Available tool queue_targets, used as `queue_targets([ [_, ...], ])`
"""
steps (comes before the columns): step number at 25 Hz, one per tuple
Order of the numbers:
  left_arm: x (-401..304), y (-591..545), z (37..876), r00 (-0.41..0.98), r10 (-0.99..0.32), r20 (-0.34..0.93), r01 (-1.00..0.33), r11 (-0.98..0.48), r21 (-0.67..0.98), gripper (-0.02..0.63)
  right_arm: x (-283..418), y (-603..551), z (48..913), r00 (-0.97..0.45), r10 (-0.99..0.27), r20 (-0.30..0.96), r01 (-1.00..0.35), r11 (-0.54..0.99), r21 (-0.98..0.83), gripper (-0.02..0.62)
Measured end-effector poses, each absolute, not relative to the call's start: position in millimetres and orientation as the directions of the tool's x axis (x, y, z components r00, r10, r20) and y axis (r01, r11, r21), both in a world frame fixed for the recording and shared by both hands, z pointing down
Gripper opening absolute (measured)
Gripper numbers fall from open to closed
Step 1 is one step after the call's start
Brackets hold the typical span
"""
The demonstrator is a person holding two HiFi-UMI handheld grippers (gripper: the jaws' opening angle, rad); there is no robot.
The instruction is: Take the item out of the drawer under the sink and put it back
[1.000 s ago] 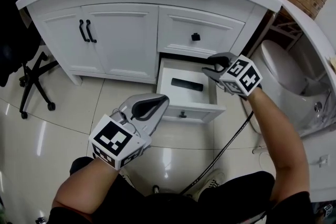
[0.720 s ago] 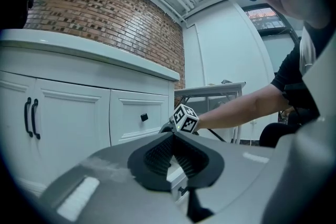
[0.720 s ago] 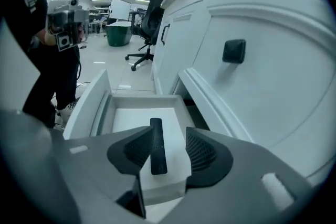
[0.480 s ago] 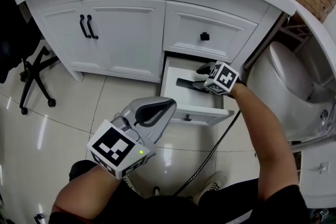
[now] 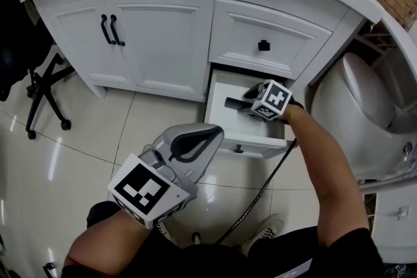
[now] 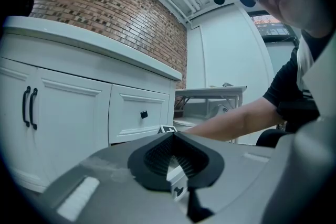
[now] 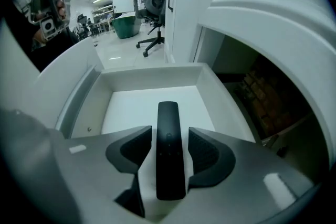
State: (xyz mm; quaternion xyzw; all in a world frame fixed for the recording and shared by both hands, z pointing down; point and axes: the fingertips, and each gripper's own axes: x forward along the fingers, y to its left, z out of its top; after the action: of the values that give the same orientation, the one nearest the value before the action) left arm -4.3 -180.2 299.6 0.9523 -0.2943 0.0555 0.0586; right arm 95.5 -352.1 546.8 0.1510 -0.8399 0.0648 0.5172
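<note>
Right gripper view looks steeply down into the open drawer [image 7: 152, 77], and a slim black remote [image 7: 169, 157] lies flat on its white floor, running lengthwise straight away from the camera. The right gripper [image 7: 169, 135] is lowered over the near half of that remote with one dark ribbed pad on each side. Its jaws have just been opening and now stand wide, released, with a thin strip of white drawer floor showing between each pad and the remote's long edges, so the remote sits between them ungripped. The far end of the remote reaches out past the fingertips toward the back wall of the drawer. From the head view, the right gripper [image 5: 240, 105] dips into the drawer [image 5: 246, 140], which is pulled out of the white vanity [image 5: 156, 42] beneath a closed upper drawer with a black knob [image 5: 263, 45]; one end of the remote [image 5: 230, 103] peeks out just left of the jaws. The left gripper [image 5: 215, 133] hangs in front of the vanity, apart from the drawer, its tips clenched together around nothing.
</note>
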Motion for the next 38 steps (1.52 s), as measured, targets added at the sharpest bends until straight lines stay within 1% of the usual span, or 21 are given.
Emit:
queue_targets([
  [9, 0, -183, 302, 0.827, -0.549, 0.12, -0.56, -0.823, 0.093, 0.006, 96, -354, 564, -0.432, -0.122, 0.894, -0.359, 0.932, -0.046, 0.212],
  [13, 2, -183, 306, 0.824, -0.546, 0.153, -0.561, -0.823, 0.086, 0.006, 96, -354, 564, -0.426, -0.102, 0.899, -0.386, 0.919, -0.079, 0.21],
  [15, 1, -182, 307, 0.82, -0.549, 0.163, -0.566, -0.82, 0.085, 0.006, 96, -356, 564, -0.422, -0.106, 0.9, -0.399, 0.913, -0.079, 0.199],
  [16, 1, -182, 307, 0.82, -0.549, 0.162, -0.566, -0.82, 0.085, 0.006, 97, -357, 564, -0.421, -0.11, 0.9, -0.404, 0.912, -0.077, 0.178],
  [20, 0, -181, 305, 0.824, -0.548, 0.145, -0.562, -0.823, 0.083, 0.006, 99, -357, 563, -0.411, -0.128, 0.903, -0.41, 0.911, -0.057, 0.169],
  [24, -3, -180, 300, 0.825, -0.55, 0.128, -0.562, -0.822, 0.088, 0.006, 102, -358, 555, -0.375, -0.184, 0.908, -0.405, 0.914, 0.018, 0.166],
  [29, -7, -178, 296, 0.819, -0.559, 0.131, -0.571, -0.818, 0.075, 0.006, 110, -362, 517, -0.387, -0.284, 0.877, -0.448, 0.889, 0.09, 0.166],
  [34, -5, -171, 296, 0.832, -0.542, 0.118, -0.551, -0.832, 0.061, 0.006, 105, -353, 462, -0.42, -0.392, 0.819, -0.461, 0.869, 0.179, 0.166],
  [38, -9, -170, 297, 0.825, -0.552, 0.121, -0.561, -0.826, 0.056, 0.006, 101, -335, 416, -0.467, -0.497, 0.732, -0.502, 0.83, 0.243, 0.166],
])
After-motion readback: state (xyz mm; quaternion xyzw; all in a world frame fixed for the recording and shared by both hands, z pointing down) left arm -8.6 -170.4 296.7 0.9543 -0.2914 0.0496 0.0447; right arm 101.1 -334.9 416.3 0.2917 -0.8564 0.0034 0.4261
